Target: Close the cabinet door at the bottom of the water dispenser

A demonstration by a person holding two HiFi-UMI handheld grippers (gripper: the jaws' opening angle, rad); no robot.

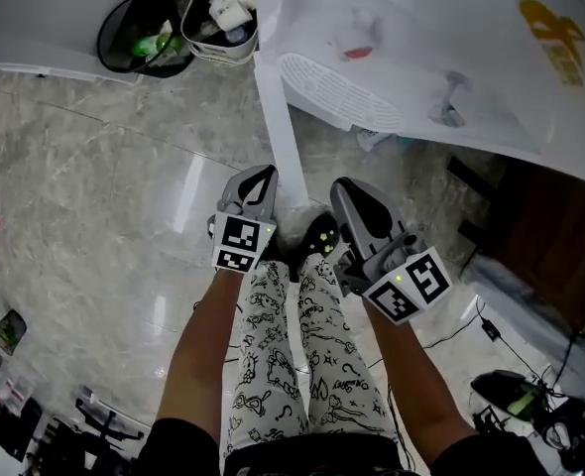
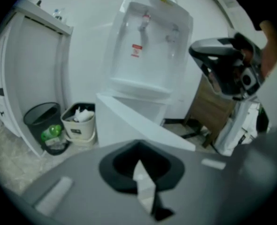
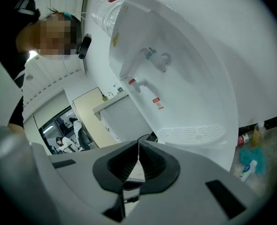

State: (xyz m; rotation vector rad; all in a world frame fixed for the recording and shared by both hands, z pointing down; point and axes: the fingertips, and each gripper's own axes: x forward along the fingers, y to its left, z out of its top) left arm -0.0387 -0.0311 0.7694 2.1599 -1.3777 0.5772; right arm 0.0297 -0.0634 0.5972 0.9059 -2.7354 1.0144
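Barely visible, edge-on: cabinet door [image 1: 279, 137].

Office-type interior, probably a break or utility corner. A white bottle-fed water dispenser [image 2: 148, 55] stands against a white wall. A black waste bin [image 2: 33, 121] and a white bin [image 2: 80, 125] sit just beside it, both with rubbish in them. The floor [image 1: 94, 196] is polished marble-look tile. There's a tall white cupboard [image 2: 35, 74] with small bottles on top. People [image 3: 65, 143] are seated on office chairs behind a dark-framed window. Cables and gear [image 1: 530, 405] lie on the floor. Cleaning bottles [image 3: 257, 134] stand at the wall foot.
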